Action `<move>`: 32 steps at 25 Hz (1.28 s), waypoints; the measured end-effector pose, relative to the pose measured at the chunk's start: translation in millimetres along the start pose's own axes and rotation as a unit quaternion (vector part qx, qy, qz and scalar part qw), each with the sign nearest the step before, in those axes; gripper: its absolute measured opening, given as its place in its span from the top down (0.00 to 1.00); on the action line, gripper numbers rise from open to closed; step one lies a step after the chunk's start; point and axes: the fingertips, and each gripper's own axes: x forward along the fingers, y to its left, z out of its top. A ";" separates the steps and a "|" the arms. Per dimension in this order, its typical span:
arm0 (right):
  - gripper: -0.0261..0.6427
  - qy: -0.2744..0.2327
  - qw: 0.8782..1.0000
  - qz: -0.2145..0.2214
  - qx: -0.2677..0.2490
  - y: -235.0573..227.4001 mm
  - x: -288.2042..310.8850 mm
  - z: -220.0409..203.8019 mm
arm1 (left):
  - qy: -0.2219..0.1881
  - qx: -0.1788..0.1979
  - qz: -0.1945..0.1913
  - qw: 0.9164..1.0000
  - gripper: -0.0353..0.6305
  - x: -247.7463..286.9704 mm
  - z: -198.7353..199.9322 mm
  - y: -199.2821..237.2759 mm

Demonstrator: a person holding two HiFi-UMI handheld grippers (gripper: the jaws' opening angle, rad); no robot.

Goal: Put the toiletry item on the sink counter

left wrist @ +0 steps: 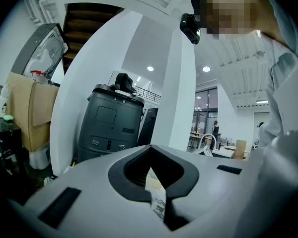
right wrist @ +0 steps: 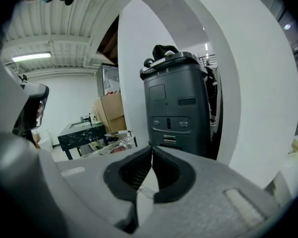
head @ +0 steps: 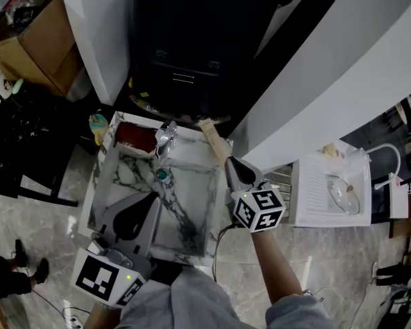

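Marble desk (head: 190,142) is carrying the tan toiletry item (head: 212,136), which is lying on the rim just ahead of the right gripper (head: 229,162). That gripper's jaws are pressing together on nothing. The left gripper (head: 154,199), likewise pressed together and empty, is hovering over the basin (head: 188,214). As I judge it, a brush from the right gripper's tip is risking rolling the item into the basin or off the edge.

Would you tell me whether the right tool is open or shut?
Shut: in the right gripper view the right tool has its jaws touching at the tips, nothing between them.
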 end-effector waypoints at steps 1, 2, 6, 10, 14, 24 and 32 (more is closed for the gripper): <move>0.96 -0.007 1.000 0.002 0.001 6.1 -3.4 5.5 | -0.001 0.000 -0.001 1.000 0.94 -0.6 1.1 1.0; 0.96 -0.013 1.000 0.004 0.003 12.2 -6.7 10.9 | -0.002 0.001 -0.002 1.000 0.94 -1.0 2.1 2.0; 0.96 -0.040 0.999 0.007 -0.002 36.0 -20.7 31.5 | -0.008 0.003 -0.004 1.000 0.94 -3.8 7.5 5.6; 0.96 -0.067 0.997 0.008 -0.024 59.0 -36.6 50.8 | -0.013 0.006 -0.004 1.000 0.94 -7.1 13.3 7.3; 0.96 -0.085 0.996 0.018 -0.027 80.6 -49.7 63.7 | -0.021 0.008 -0.001 1.000 0.94 -10.3 18.0 10.7; 0.96 -0.111 0.993 0.028 -0.026 113.2 -73.8 83.3 | -0.034 0.020 0.004 0.999 0.94 -16.2 28.3 13.1; 0.96 -0.126 0.991 0.043 -0.015 130.9 -81.4 94.8 | -0.036 0.025 0.009 0.999 0.94 -17.8 32.3 16.5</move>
